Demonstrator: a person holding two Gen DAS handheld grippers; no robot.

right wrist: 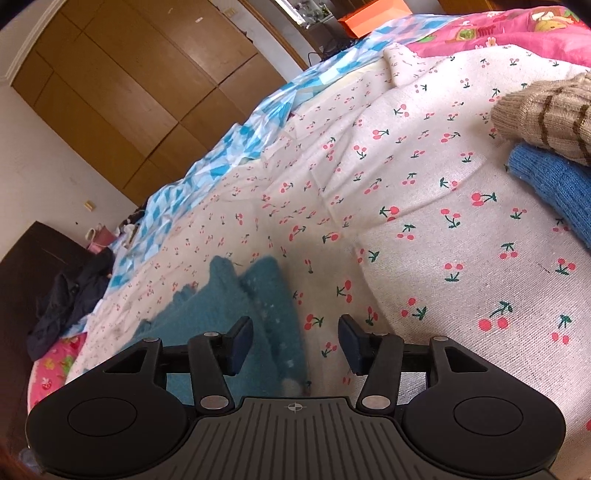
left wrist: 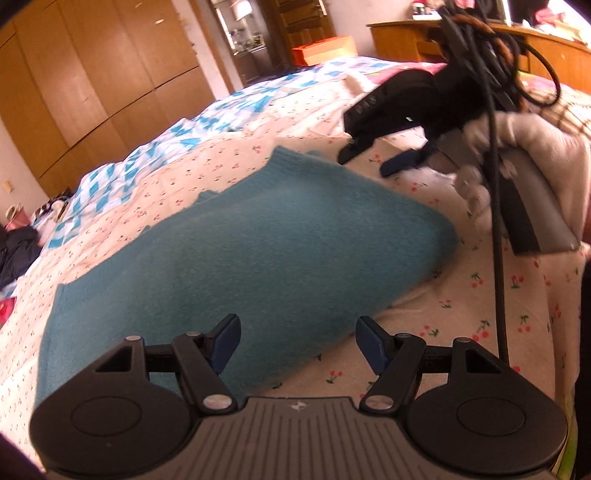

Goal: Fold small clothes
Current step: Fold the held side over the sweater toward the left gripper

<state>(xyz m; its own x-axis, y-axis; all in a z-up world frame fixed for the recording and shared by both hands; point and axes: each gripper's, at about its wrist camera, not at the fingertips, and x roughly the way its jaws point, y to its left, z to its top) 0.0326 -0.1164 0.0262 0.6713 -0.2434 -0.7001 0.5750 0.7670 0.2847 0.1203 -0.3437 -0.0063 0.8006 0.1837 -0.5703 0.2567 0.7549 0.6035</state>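
Note:
A teal knit garment (left wrist: 258, 251) lies folded flat on the cherry-print sheet (left wrist: 461, 314). My left gripper (left wrist: 299, 343) hovers open over its near edge, with nothing pinched between the blue pads. At the garment's far right corner my right gripper (left wrist: 375, 158), held by a white-gloved hand (left wrist: 535, 155), stands open just above the sheet. In the right wrist view the right gripper (right wrist: 295, 343) is open over the teal garment's (right wrist: 229, 302) edge; the cloth runs under its left finger (right wrist: 242, 343) and is not gripped.
A stack with a beige striped knit (right wrist: 546, 114) on a blue knit (right wrist: 554, 184) sits on the sheet at the right. A blue-and-white quilt (left wrist: 147, 162) and pink bedding (right wrist: 498, 33) lie beyond. Wooden wardrobes (left wrist: 92, 74) stand behind; a black cable (left wrist: 496, 221) hangs at right.

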